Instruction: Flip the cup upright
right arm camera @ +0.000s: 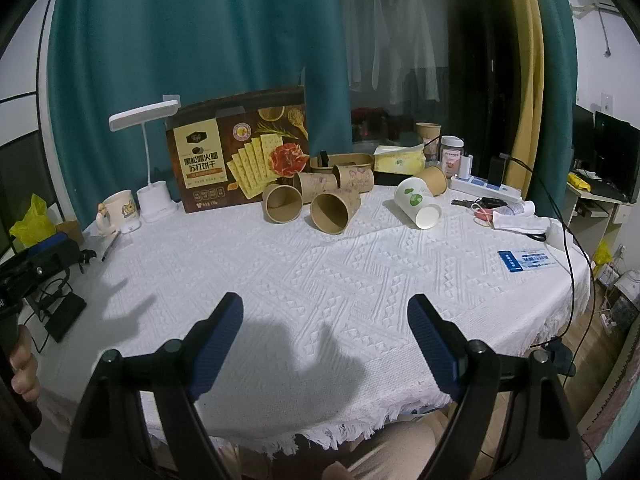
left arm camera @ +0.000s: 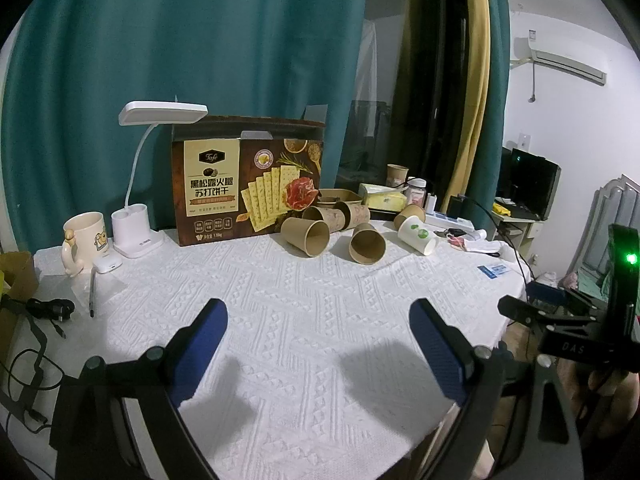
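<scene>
Clearly nothing has been turned up yet. Several paper cups lie on their sides toward the far edge of the bench [right arm camera: 320, 280], which is covered with a white textured cloth. Two brown cups lie in front with their open mouths facing the cameras: one on the left [right arm camera: 282, 203] and one just beside it on the right [right arm camera: 334, 211]. Behind them lie two more printed brown cups [right arm camera: 354, 178], close against each other, and off to the right lies a white cup with green spots [right arm camera: 416, 202], with another brown cup [right arm camera: 434, 180] just behind it. A cracker box [right arm camera: 240, 152] stands behind the group, with a white desk lamp [right arm camera: 148, 160] and a mug [right arm camera: 120, 208] to its left.

The left claw [left arm camera: 318, 320] is spread wide with nothing between its blue pads, hovering over bare cloth well short of the cups. The right claw [right arm camera: 325, 316] is likewise spread and empty, low over the near part of the bench and also well apart from the cups.

By my reading the task is at its very start: no cup is gripped or standing upright among the tipped ones. What is left is everything: reaching in, closing on a cup's wall, rotating it and setting it on its base.
</scene>
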`<state>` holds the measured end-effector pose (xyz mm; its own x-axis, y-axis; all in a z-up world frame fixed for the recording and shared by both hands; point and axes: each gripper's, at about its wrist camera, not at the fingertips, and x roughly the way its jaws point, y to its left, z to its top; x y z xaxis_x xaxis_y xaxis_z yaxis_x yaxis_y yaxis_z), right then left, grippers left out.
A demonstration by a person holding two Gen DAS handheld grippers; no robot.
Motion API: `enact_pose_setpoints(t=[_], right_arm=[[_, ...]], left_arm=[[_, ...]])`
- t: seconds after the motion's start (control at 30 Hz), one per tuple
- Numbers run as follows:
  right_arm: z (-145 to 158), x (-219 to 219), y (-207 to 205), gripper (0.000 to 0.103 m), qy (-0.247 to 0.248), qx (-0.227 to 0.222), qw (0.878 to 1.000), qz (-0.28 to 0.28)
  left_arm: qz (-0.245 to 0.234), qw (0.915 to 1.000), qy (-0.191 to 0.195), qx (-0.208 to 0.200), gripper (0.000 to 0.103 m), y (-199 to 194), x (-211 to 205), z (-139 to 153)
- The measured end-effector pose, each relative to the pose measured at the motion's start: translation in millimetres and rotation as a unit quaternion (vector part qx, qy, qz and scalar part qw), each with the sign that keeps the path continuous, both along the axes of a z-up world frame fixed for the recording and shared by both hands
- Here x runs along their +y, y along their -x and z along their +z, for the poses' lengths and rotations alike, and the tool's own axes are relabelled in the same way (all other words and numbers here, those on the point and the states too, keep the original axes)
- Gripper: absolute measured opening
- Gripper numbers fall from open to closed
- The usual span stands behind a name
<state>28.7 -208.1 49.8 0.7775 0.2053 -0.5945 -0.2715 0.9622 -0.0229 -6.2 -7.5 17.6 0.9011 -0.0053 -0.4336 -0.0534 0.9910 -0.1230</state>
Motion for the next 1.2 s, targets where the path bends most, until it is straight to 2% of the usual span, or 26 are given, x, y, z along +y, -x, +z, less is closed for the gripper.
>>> enact_pose_setpoints(t=[0.43,0.6,0.7,0.87,1.13,1.2], right_arm=[[-1,0,-1,0.082,0.000,0.000,1.000,0.000],[-4,-7,-12,0.082,-0.005,0.014,1.000,-0.007],[-13,-16,-27,0.082,-0.009,0.030,0.999,-0.020],[-31,-35,-61,0.082,-0.006,0.049,0.998,-0.042],[-50,-70,-136,0.082,-0.003,0.069,0.995,-0.070],[-54,-78,-158,0.082,-0.005,0.078,0.994,-0.079]], left_arm=[[-0.001,1.0000,0.001,0.002,0.092,0,0,-1],[-0.018,0.9988,-0.003,0.045,0.092,-22,-3,-11],[-0.052,0.9947,-0.006,0.088,0.092,-51,-7,-23],[-0.104,0.9836,0.013,0.147,0.092,-107,-12,-43],[-0.150,0.9710,0.011,0.186,0.092,-208,-28,-51],[-0.168,0.9643,0.037,0.201,0.092,-243,-28,-51]])
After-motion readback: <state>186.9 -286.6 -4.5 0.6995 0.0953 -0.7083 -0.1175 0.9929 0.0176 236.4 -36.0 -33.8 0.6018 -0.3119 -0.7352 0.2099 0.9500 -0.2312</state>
